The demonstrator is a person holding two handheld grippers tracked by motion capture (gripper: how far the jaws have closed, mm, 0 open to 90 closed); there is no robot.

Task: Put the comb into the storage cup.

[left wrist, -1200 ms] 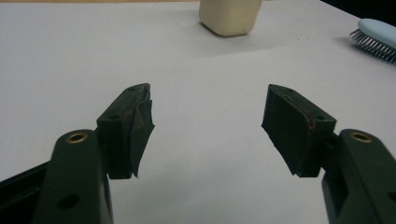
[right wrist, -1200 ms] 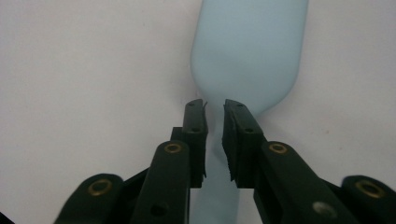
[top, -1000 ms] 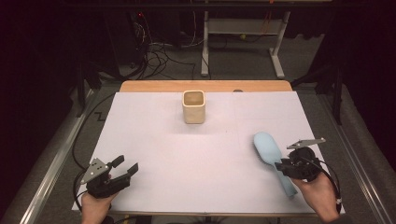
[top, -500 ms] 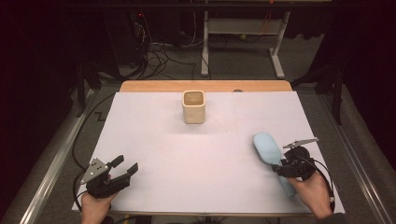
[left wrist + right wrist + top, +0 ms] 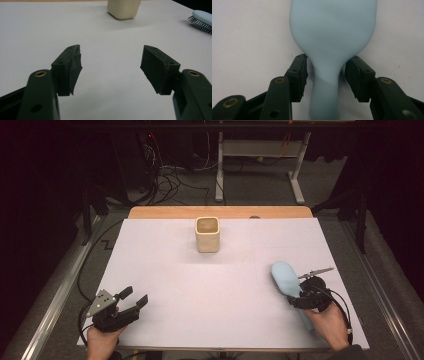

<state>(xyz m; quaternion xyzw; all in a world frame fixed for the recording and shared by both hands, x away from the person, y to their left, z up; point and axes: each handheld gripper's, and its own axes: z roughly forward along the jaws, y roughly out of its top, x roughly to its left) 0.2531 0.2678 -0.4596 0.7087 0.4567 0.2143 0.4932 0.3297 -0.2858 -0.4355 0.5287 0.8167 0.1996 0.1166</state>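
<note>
Right gripper [image 5: 298, 300] straddles the brush [image 5: 287, 280] at the table's [image 5: 165, 265] right edge, seen from high; its jaws have just been opening. Its own view shows both pads apart from the neck: centre, then squeeze. Left gripper [image 5: 111, 68] waits open, empty.

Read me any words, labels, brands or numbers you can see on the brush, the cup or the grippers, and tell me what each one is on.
None can be read: the light blue hairbrush, the cream cup, the white table cover, the left gripper and the right gripper all look plain, with no print or mark showing.
</note>
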